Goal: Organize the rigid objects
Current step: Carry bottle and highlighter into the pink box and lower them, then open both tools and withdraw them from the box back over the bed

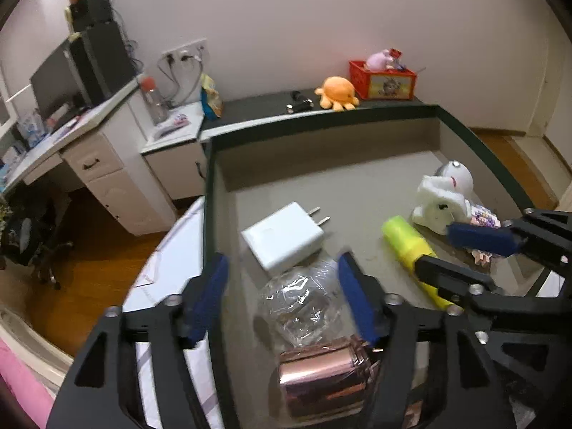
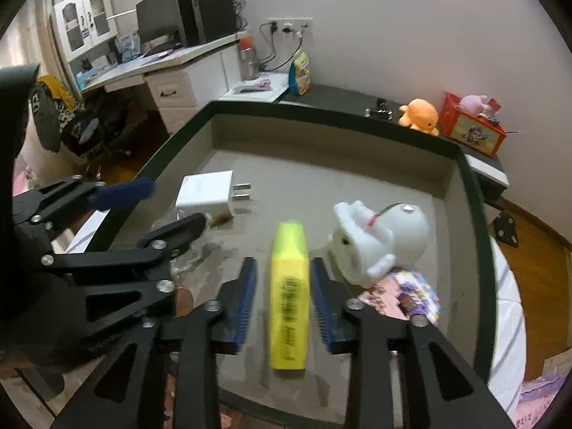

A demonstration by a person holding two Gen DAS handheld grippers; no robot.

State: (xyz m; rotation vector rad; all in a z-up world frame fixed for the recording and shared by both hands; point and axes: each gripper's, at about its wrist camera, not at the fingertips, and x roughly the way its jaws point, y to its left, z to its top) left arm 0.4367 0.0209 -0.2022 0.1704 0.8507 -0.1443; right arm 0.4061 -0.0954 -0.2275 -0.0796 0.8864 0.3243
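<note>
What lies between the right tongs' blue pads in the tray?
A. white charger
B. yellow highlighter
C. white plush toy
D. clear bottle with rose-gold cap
B: in the right wrist view the yellow highlighter lies lengthwise between the right tongs, pads not pressing it.

I note a tray (image 2: 472,214) with a dark green rim and a dull grey-beige floor. On it I see a plain white charger (image 1: 284,237) with silver prongs, a fluorescent yellow highlighter (image 2: 289,286) bearing black print along its side, and a white plush toy (image 2: 379,239) with a small red mark. Beside the toy lies a card (image 2: 411,296) patterned in pink and purple. I record a clear, glossy wrapped item (image 1: 311,339) with a rose-gold metallic base. Both grippers (image 1: 282,293) (image 2: 284,300) are black with blue pads.
</note>
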